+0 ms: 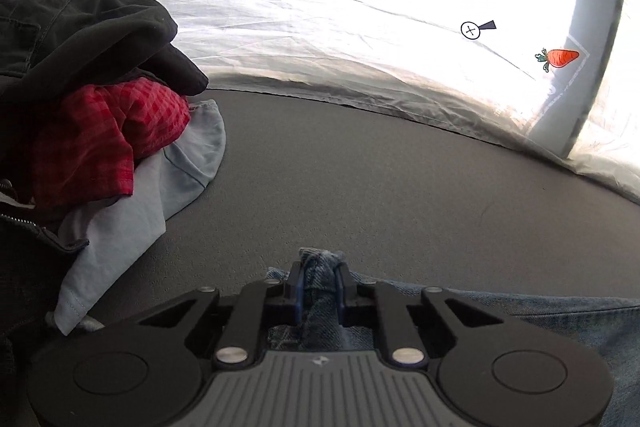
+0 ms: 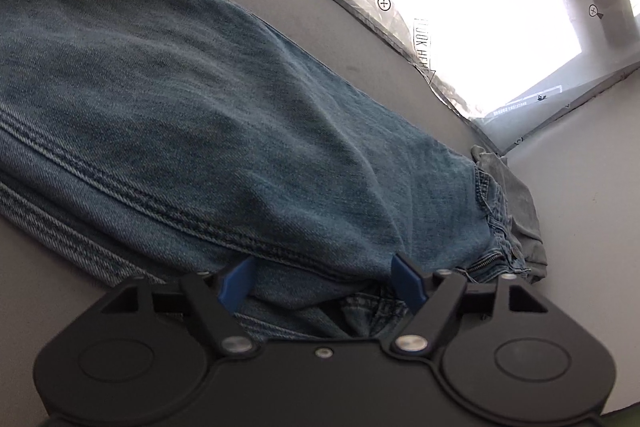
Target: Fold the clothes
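Observation:
A pair of blue jeans (image 2: 208, 115) lies stretched across the grey table, its waistband and zip at the right. My right gripper (image 2: 324, 279) is open, its blue fingertips (image 2: 406, 283) spread on either side of the jeans' near edge, with denim lying between them. My left gripper (image 1: 318, 287) is shut on a bunched fold of the jeans (image 1: 320, 267), low over the table; more denim trails off to the right behind it.
A heap of clothes sits at the left: a black garment (image 1: 80, 35) on top, a red checked one (image 1: 104, 135) under it, a light blue one (image 1: 132, 219) at the bottom. A white printed sheet (image 1: 360, 27) covers the far side. Grey table (image 1: 360, 179) lies ahead.

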A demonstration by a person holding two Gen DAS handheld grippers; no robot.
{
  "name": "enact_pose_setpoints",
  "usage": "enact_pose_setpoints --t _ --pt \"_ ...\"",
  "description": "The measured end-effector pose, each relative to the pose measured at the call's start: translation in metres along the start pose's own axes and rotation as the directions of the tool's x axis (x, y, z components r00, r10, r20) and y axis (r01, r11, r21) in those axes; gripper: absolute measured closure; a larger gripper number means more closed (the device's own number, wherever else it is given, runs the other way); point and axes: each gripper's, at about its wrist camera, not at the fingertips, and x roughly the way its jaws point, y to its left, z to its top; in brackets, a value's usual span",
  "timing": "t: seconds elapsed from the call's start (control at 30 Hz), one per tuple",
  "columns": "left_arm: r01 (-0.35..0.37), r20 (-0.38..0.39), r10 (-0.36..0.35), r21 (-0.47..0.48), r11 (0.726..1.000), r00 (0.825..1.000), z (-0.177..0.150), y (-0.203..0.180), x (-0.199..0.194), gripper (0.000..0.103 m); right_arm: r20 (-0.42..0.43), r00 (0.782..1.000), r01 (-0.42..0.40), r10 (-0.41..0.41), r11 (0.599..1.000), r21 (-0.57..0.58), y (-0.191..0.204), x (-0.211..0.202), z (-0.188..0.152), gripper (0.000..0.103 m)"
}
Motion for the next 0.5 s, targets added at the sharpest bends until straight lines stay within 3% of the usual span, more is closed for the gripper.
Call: enact_pose_setpoints --t 0.2,0.3,0.5 --pt "-0.043 -0.092 0.036 -0.071 0.997 0.995 -0.002 0.009 0.038 0.082 0.003 1.0 -0.025 0.025 0.999 0.045 -0.005 -0.002 -0.004 0.028" --pt "-0.061 -0.081 0.053 -0.096 0.994 0.995 0.0 0.007 0.026 0.075 0.027 0.999 -0.021 0.02 0.998 0.053 -0.009 -0.008 -0.006 0.029" --pt "0.001 -0.07 -0.01 -0.13 0.991 0.998 -0.013 0.01 -0.021 0.056 0.09 0.996 -0.018 0.026 0.996 -0.082 0.006 -0.015 -0.01 0.038"
